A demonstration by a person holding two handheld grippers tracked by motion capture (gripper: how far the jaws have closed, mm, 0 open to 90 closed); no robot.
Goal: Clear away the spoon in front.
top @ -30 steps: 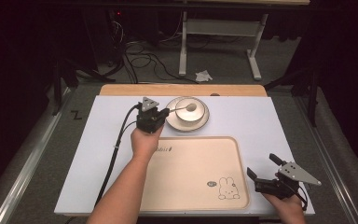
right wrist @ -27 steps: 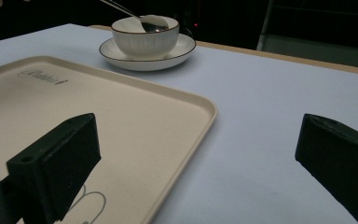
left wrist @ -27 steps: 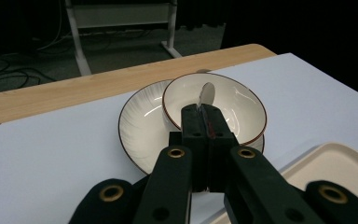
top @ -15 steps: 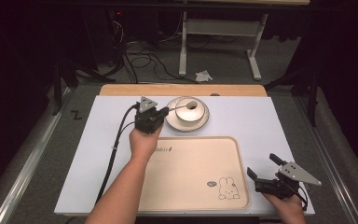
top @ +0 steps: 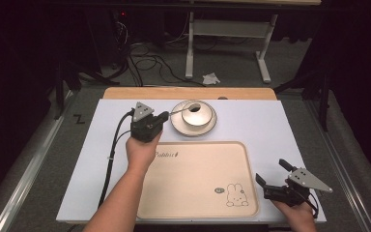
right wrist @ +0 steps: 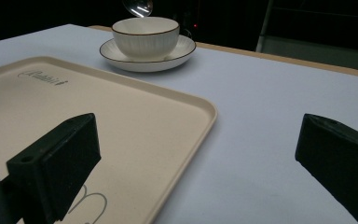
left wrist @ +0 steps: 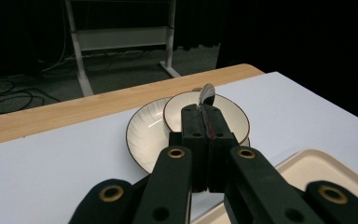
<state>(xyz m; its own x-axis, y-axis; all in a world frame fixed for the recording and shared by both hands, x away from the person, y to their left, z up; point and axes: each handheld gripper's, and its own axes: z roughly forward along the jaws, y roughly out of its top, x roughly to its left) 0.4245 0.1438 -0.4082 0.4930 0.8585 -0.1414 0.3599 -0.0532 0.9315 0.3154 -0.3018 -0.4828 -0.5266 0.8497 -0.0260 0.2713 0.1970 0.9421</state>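
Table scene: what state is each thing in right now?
Spoon: held above the cup, lifted clear.
Cup: upright on its saucer.
Saucer: flat on the table.
Tray: flat, nothing on it.
Left gripper: fingers shut on the spoon.
Right gripper: fingers open, holding nothing.

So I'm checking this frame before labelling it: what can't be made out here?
- Spoon handle: left gripper view, hidden between the shut jaws of the left gripper.
- Cup contents: right gripper view, rim too high; high view, too small.
- Tray lettering: high view, too small to read.
- Spoon bowl: right gripper view, cut by top edge.
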